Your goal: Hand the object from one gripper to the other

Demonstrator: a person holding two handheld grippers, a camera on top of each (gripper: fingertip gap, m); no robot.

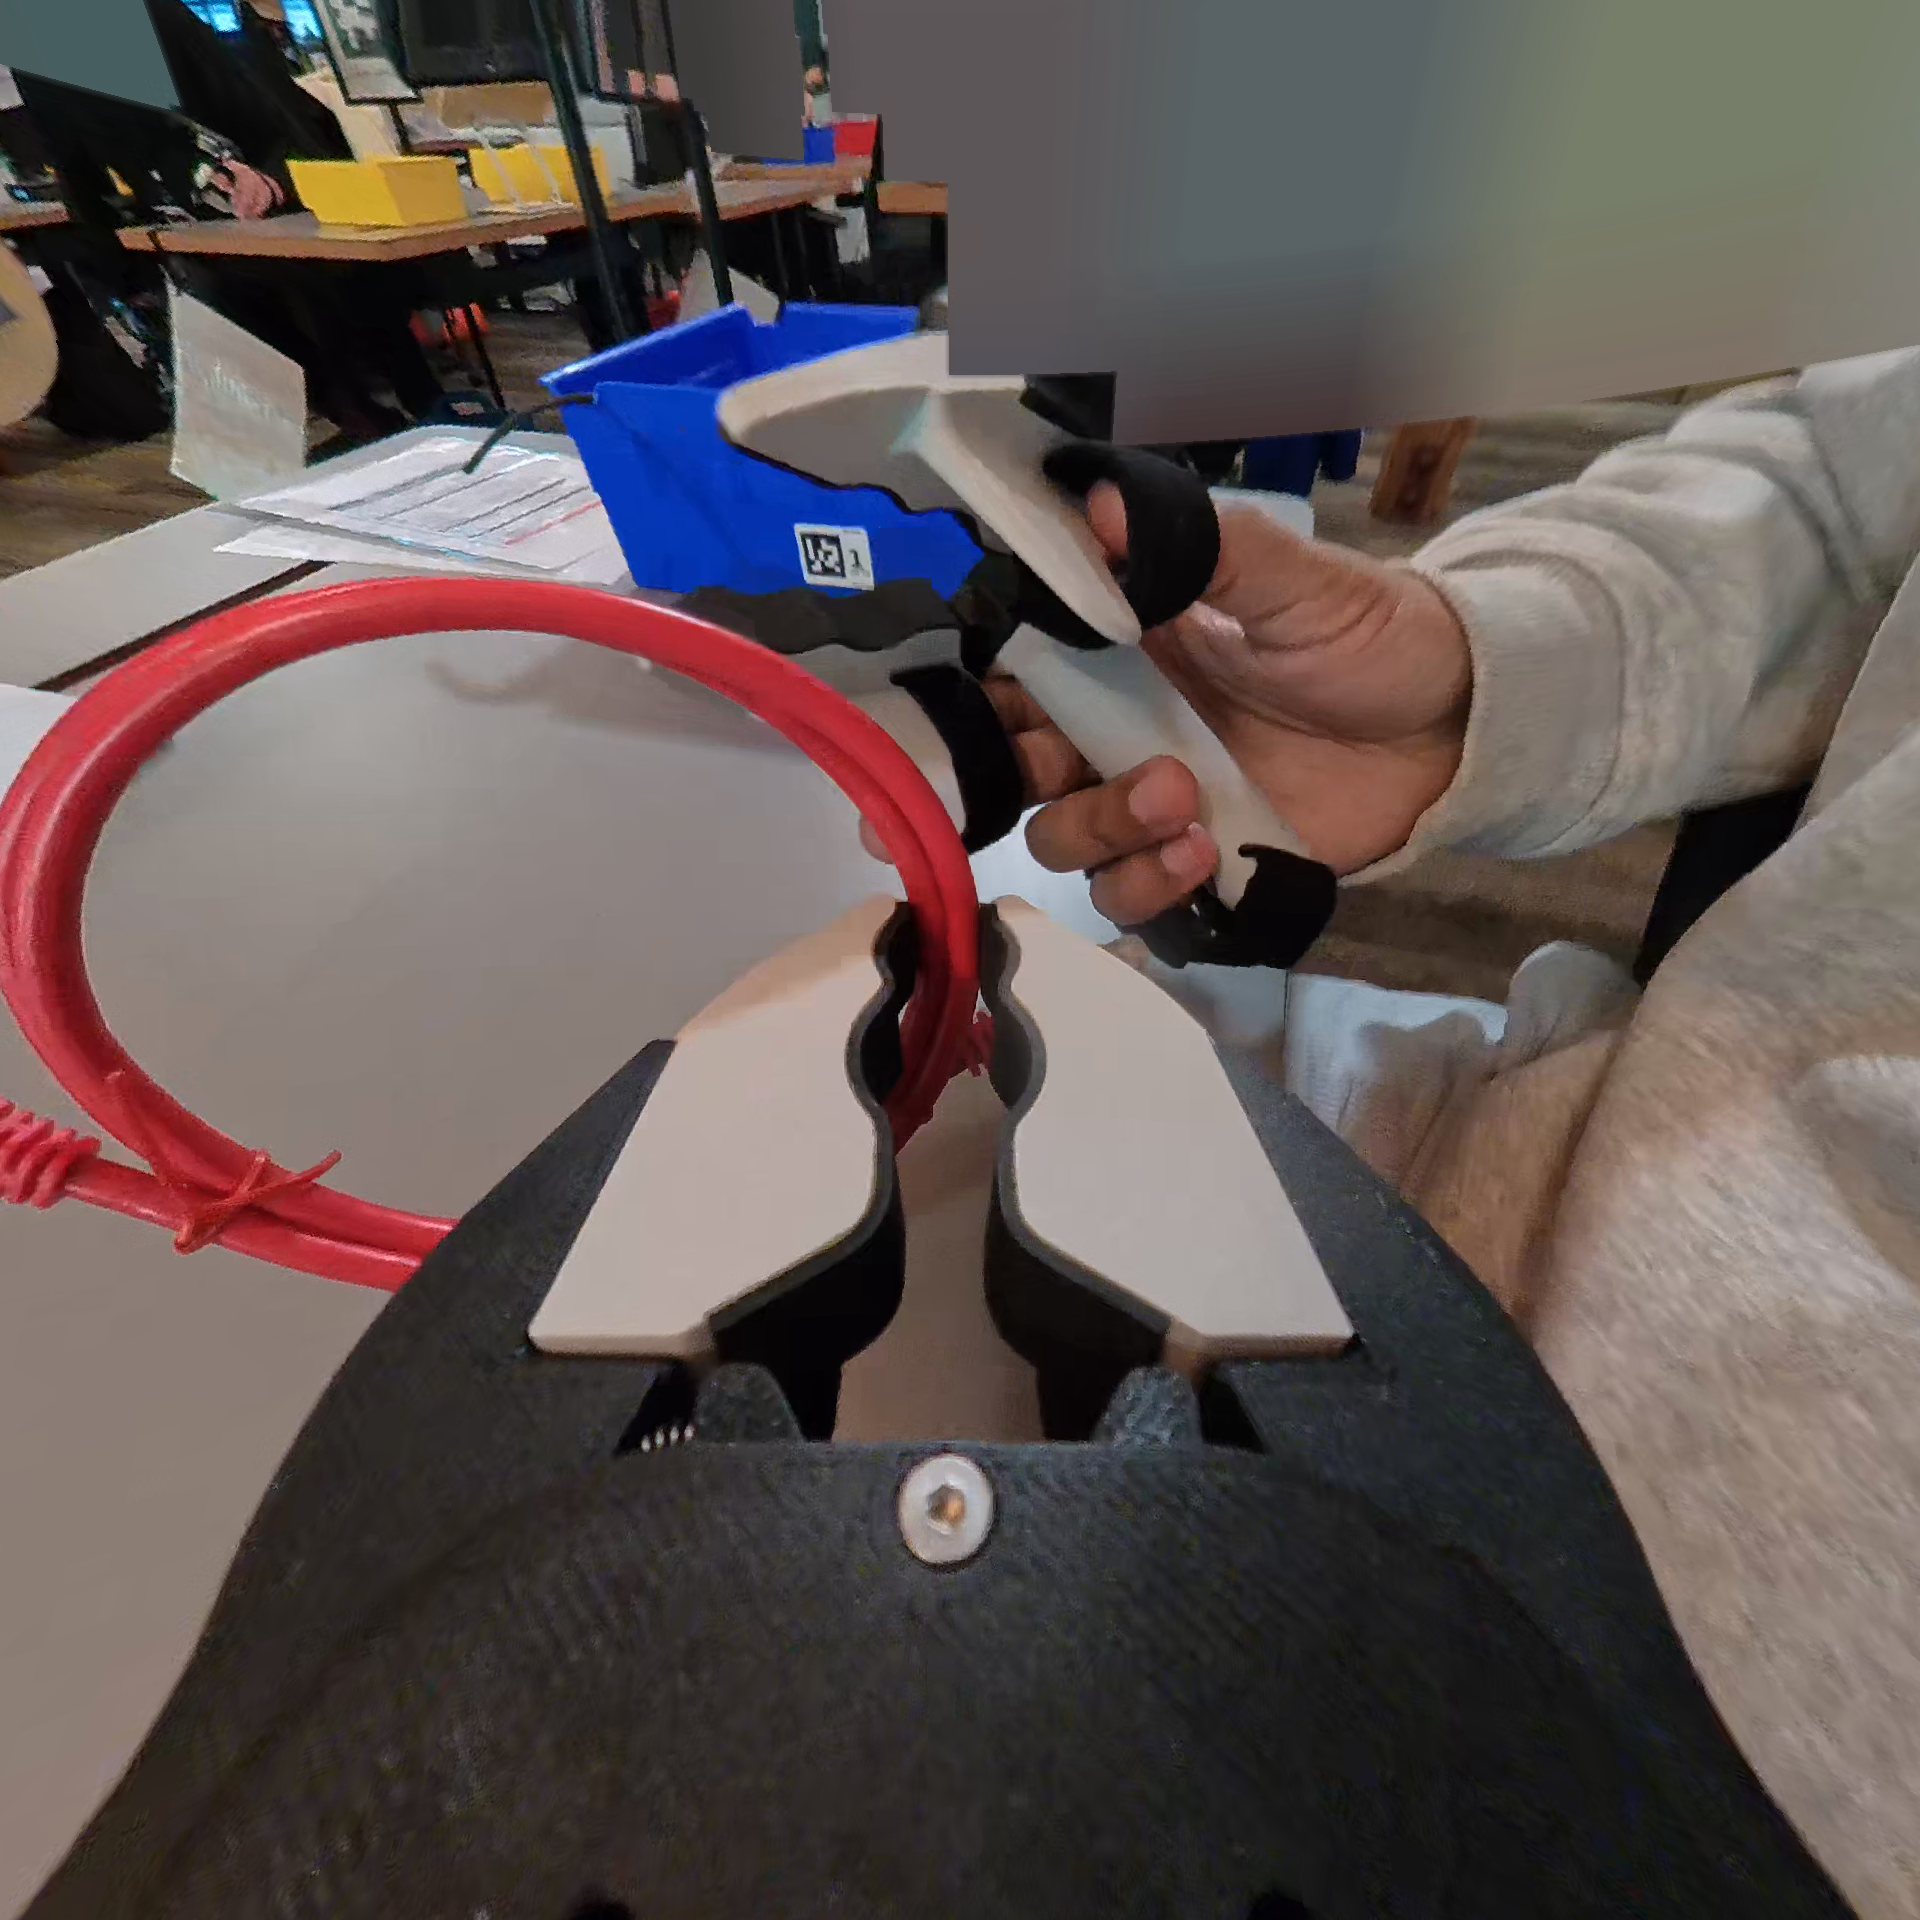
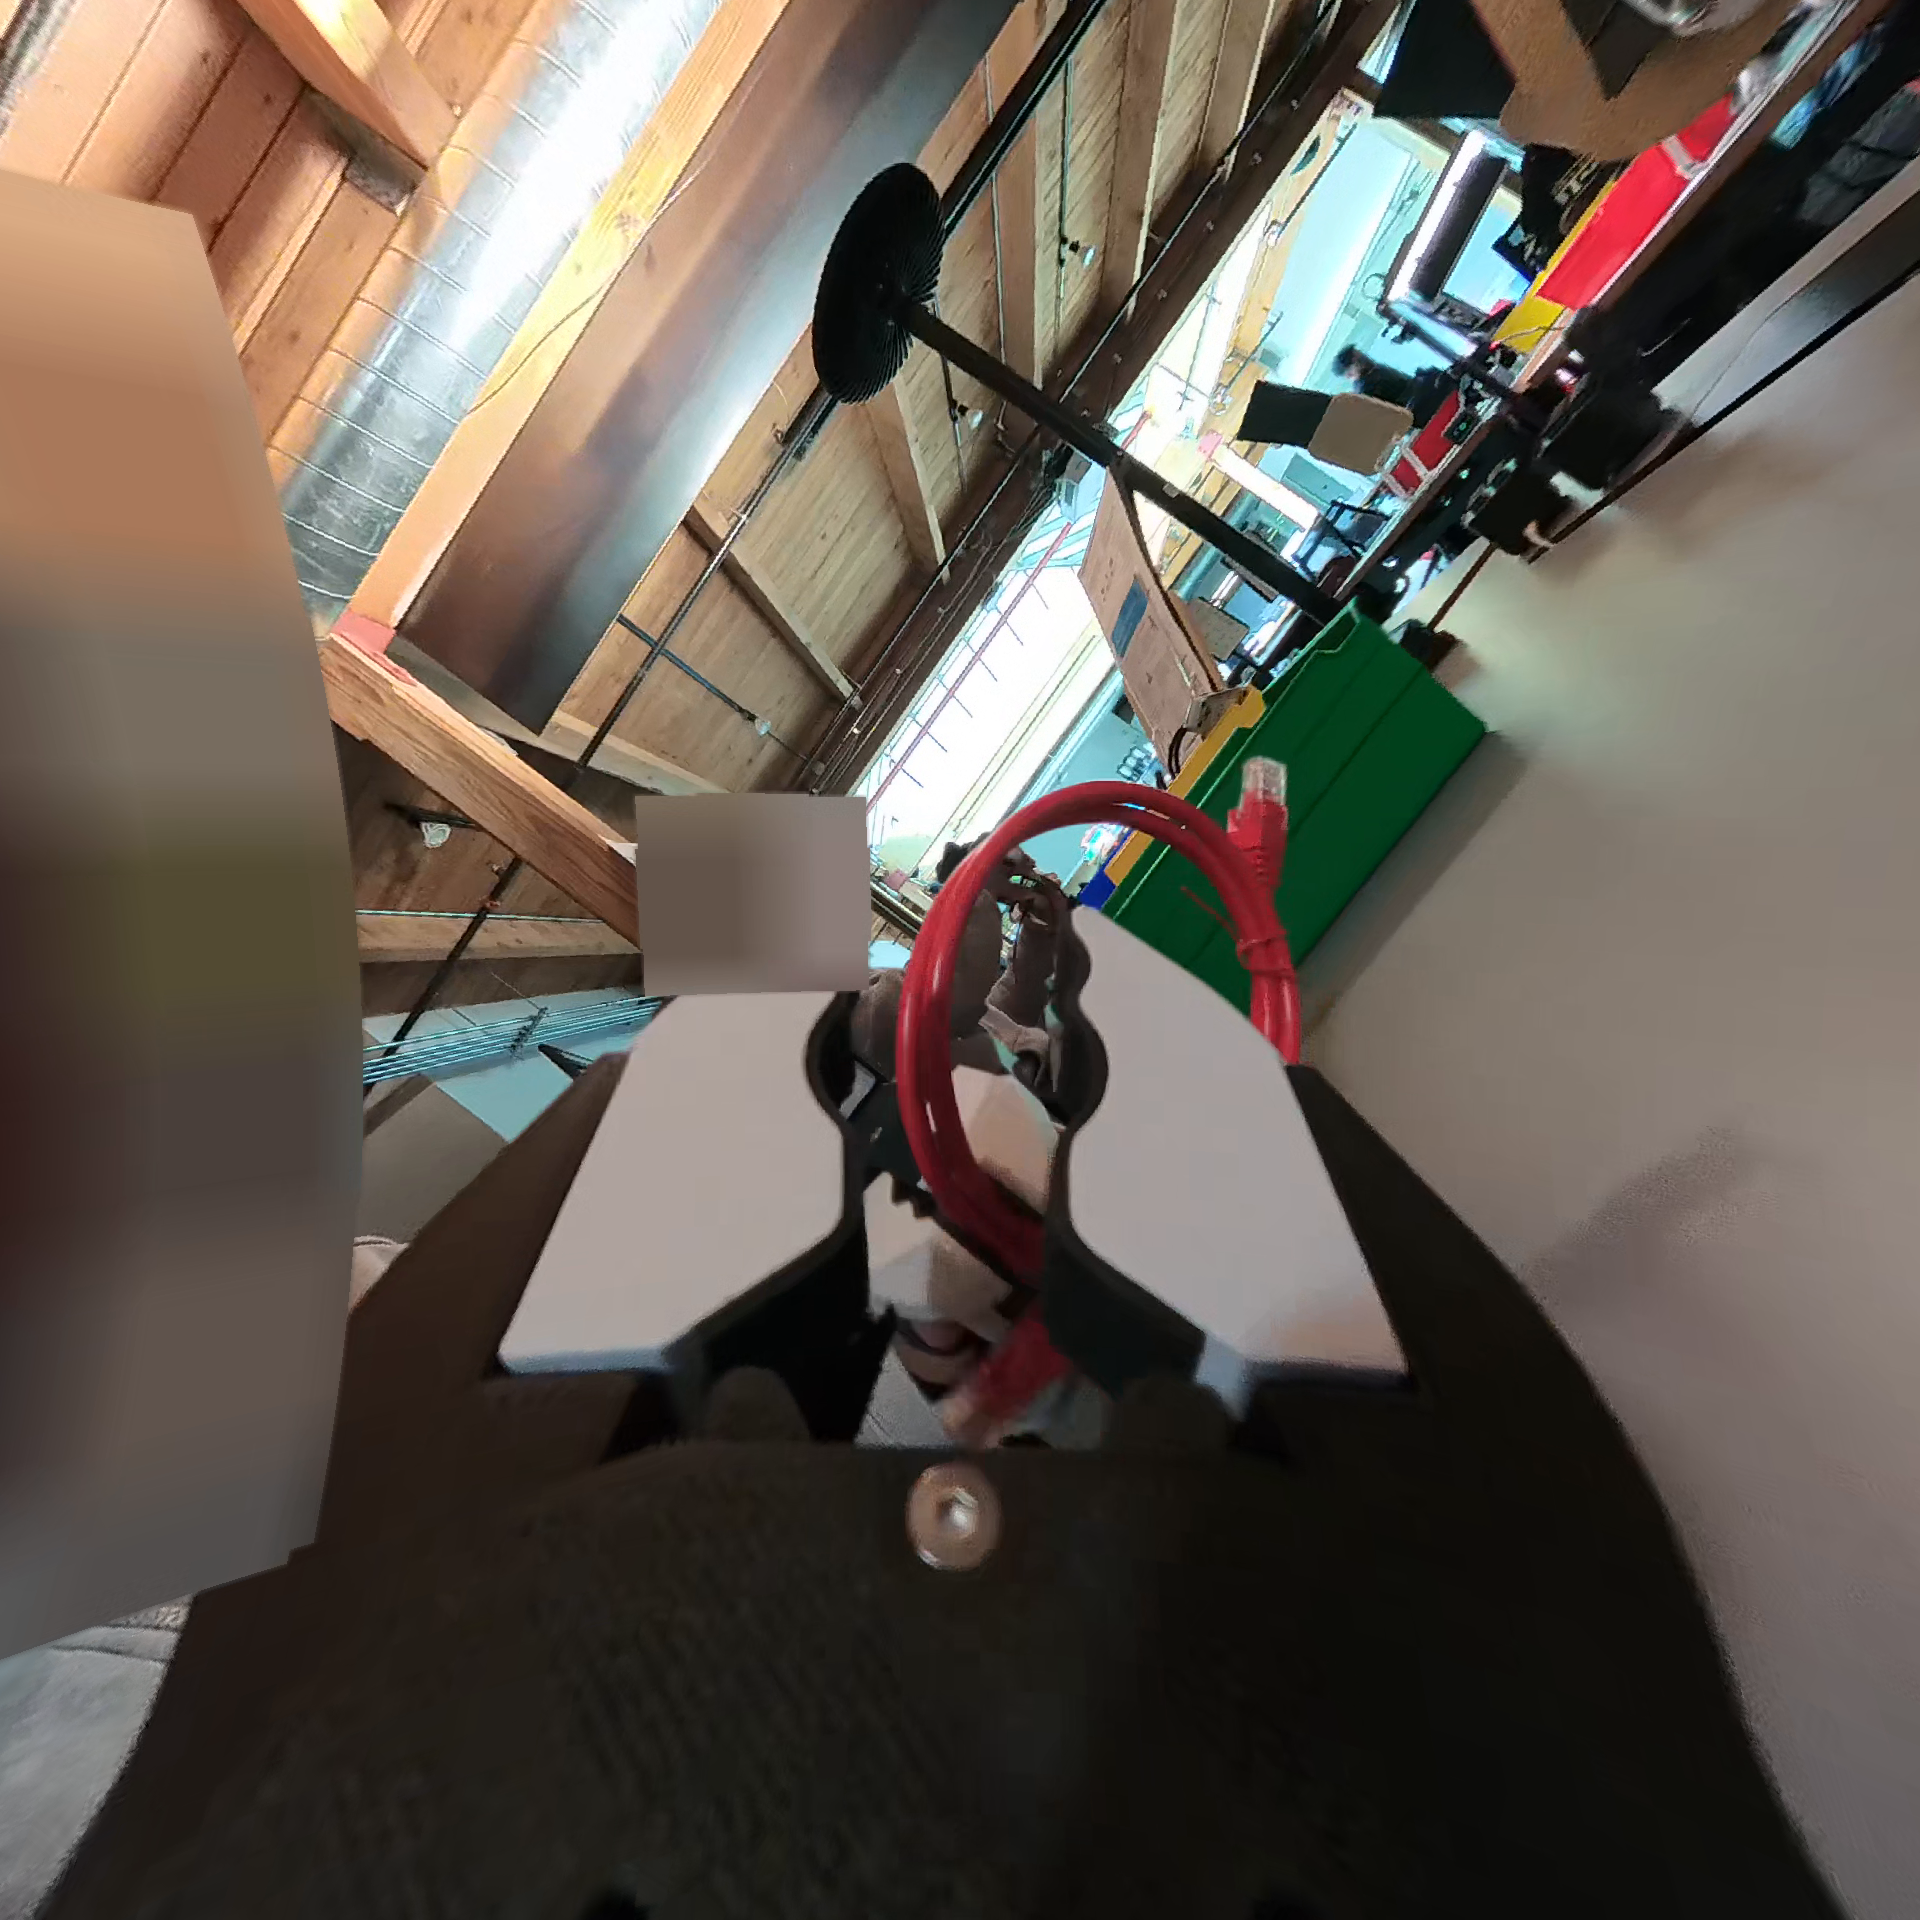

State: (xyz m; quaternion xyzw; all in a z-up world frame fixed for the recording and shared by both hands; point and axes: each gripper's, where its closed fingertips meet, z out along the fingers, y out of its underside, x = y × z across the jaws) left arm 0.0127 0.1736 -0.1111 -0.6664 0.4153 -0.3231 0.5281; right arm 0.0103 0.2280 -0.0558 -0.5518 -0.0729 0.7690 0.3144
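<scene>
While the left tool (image 1: 940, 920) is clamping the red cable (image 1: 416, 644) and the right tool (image 2: 971, 997) is gaping around it, releasing early is risking a drop onto the tabletop (image 1: 468, 831).

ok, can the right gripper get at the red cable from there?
Probably yes. The left gripper holds the red cable up, and its loop sits between the open fingers of the right gripper; nothing blocks it.

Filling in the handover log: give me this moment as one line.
phase: mid-handover | object: red cable coil | left gripper: jaws shut on coil | right gripper: jaws open around coil, not yet gripping | coil: off table
</scene>
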